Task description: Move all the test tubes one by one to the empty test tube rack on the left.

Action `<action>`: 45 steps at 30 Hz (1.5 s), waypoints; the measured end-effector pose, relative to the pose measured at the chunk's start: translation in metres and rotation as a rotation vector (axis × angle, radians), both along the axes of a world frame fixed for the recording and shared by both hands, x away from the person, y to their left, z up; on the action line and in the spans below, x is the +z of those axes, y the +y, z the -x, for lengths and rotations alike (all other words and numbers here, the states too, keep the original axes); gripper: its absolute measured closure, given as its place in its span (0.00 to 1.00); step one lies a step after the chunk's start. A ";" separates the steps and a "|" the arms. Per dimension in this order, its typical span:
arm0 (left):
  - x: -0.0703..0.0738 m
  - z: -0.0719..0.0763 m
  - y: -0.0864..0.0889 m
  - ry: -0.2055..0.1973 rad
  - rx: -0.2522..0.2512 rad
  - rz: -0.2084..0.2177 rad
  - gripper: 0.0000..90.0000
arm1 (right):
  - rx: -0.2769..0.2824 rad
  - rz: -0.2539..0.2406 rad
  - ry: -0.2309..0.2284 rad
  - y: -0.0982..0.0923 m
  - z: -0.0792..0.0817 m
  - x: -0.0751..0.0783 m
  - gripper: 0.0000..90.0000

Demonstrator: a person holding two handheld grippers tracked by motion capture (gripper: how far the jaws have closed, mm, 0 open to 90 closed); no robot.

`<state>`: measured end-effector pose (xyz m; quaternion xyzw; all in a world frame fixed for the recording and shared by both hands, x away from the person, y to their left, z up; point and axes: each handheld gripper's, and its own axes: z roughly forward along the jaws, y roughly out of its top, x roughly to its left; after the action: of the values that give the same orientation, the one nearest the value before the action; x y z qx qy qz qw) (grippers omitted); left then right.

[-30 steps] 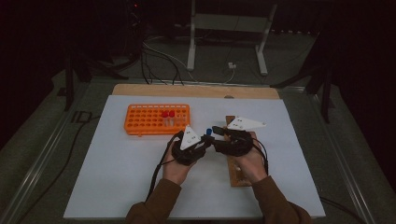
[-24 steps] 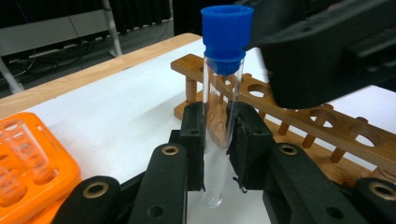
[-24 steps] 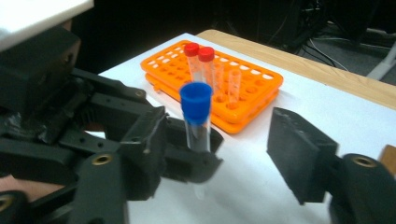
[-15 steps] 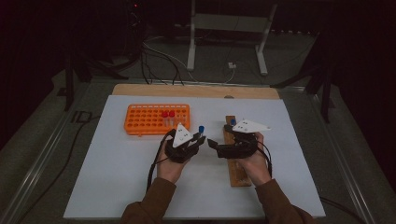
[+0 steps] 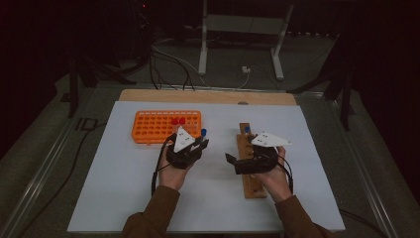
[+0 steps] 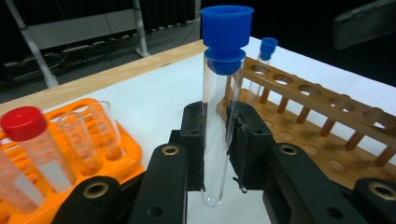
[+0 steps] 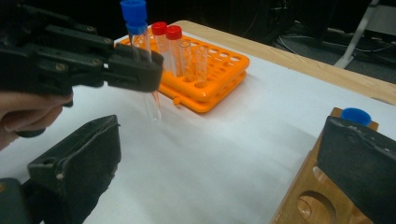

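A clear test tube with a blue cap (image 6: 219, 116) stands upright between the pads of my left gripper (image 6: 217, 135), which is shut on it. In the high view the left gripper (image 5: 200, 144) hovers just right of the orange rack (image 5: 148, 126), the tube's cap (image 5: 203, 132) above its jaws. My right gripper (image 5: 233, 163) points left over the wooden rack (image 5: 253, 186). Its jaws have just been opening and now stand wide apart (image 7: 219, 158) with nothing between them. The right gripper view shows the left gripper (image 7: 140, 70) carrying the tube (image 7: 140, 46).
The orange rack (image 7: 219, 79) holds two red-capped tubes (image 7: 167, 32) and some uncapped ones. Another blue-capped tube (image 5: 246, 130) stands at the far end of the wooden rack (image 6: 327, 121). A white sheet (image 5: 124, 198) covers the table; a metal stand's legs (image 5: 237, 44) lie beyond it.
The right gripper's jaws have opened wide. The left gripper, still holding the blue-capped tube, has drawn away to the left, so the two grippers now stand apart.
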<state>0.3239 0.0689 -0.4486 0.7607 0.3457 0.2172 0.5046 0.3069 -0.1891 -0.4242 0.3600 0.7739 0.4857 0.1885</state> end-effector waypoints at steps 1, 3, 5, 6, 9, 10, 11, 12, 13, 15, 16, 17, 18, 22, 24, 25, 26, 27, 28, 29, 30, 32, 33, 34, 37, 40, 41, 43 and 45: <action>0.000 0.000 0.001 -0.001 0.005 0.002 0.85 | -0.001 -0.001 -0.003 -0.001 0.000 -0.001 0.00; 0.000 -0.001 0.004 -0.002 0.011 -0.001 0.85 | -0.005 0.002 -0.001 -0.002 0.002 -0.002 0.00; 0.001 -0.002 0.006 -0.005 0.018 -0.005 0.85 | -0.004 0.001 -0.002 -0.003 0.002 -0.002 0.00; 0.000 -0.003 0.007 -0.004 0.023 -0.001 0.85 | -0.006 0.003 -0.003 -0.004 0.002 -0.002 0.00; 0.001 -0.005 0.012 -0.010 0.036 -0.005 0.85 | -0.010 0.000 -0.002 -0.006 0.004 -0.003 0.00; 0.001 -0.005 0.013 -0.011 0.040 -0.006 0.85 | -0.009 0.000 -0.002 -0.007 0.005 -0.004 0.00; 0.001 -0.006 0.014 -0.013 0.045 -0.003 0.85 | -0.010 0.001 -0.002 -0.008 0.005 -0.004 0.00; 0.001 -0.007 0.016 -0.014 0.050 -0.007 0.85 | -0.013 0.000 -0.004 -0.010 0.006 -0.005 0.00; 0.001 -0.007 0.017 -0.014 0.053 -0.007 0.85 | -0.015 0.002 -0.005 -0.011 0.007 -0.005 0.00; 0.001 -0.009 0.020 -0.016 0.064 -0.007 0.85 | -0.017 0.001 -0.004 -0.012 0.007 -0.006 0.00; 0.001 -0.009 0.022 -0.017 0.070 -0.009 0.85 | -0.021 -0.003 -0.005 -0.014 0.008 -0.007 0.00; 0.001 -0.010 0.023 -0.019 0.074 -0.010 0.85 | -0.023 -0.007 -0.003 -0.015 0.009 -0.007 0.00; 0.001 -0.011 0.025 -0.020 0.079 -0.013 0.85 | -0.023 -0.008 -0.005 -0.016 0.009 -0.007 0.00; 0.002 -0.014 0.032 -0.027 0.101 -0.014 0.85 | -0.030 -0.017 -0.006 -0.020 0.011 -0.009 0.00; 0.002 -0.015 0.035 -0.030 0.111 -0.014 0.85 | -0.031 -0.017 -0.005 -0.021 0.012 -0.009 0.00; 0.003 -0.017 0.037 -0.032 0.118 -0.016 0.85 | -0.033 -0.018 -0.004 -0.021 0.012 -0.009 0.00; 0.003 -0.018 0.039 -0.033 0.125 -0.016 0.85 | -0.034 -0.020 -0.005 -0.023 0.013 -0.009 0.00; 0.003 -0.019 0.041 -0.035 0.133 -0.016 0.85 | -0.038 -0.023 -0.006 -0.024 0.013 -0.009 0.00; 0.003 -0.020 0.043 -0.036 0.142 -0.016 0.85 | -0.038 -0.023 -0.006 -0.024 0.013 -0.009 0.00; 0.004 -0.021 0.046 -0.039 0.149 -0.015 0.85 | -0.037 -0.026 -0.006 -0.024 0.013 -0.008 0.00; 0.004 -0.022 0.048 -0.039 0.156 -0.015 0.85 | -0.039 -0.030 -0.006 -0.025 0.013 -0.008 0.00; 0.004 -0.024 0.052 -0.039 0.169 -0.015 0.85 | -0.039 -0.030 -0.008 -0.025 0.013 -0.008 0.00; 0.004 -0.024 0.055 -0.038 0.175 -0.016 0.85 | -0.038 -0.029 -0.009 -0.025 0.013 -0.008 0.00; 0.004 -0.026 0.056 -0.039 0.182 -0.016 0.85 | -0.037 -0.030 -0.009 -0.024 0.013 -0.008 0.00; 0.003 -0.029 0.062 -0.036 0.201 -0.020 0.85 | -0.034 -0.029 -0.010 -0.023 0.013 -0.008 0.00; 0.001 -0.034 0.066 -0.033 0.223 -0.029 0.85 | -0.033 -0.029 -0.011 -0.023 0.014 -0.008 0.00; 0.001 -0.035 0.067 -0.032 0.228 -0.032 0.85 | -0.033 -0.029 -0.010 -0.023 0.013 -0.008 0.00; 0.000 -0.037 0.070 -0.029 0.242 -0.036 0.85 | -0.035 -0.031 -0.009 -0.024 0.013 -0.008 0.00; -0.001 -0.040 0.074 -0.028 0.256 -0.037 0.85 | -0.035 -0.034 -0.009 -0.025 0.014 -0.007 0.00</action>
<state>0.3638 0.1425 -0.4499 0.7164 0.4289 0.2969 0.4633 0.2933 -0.2140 -0.4314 0.3747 0.7583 0.4968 0.1944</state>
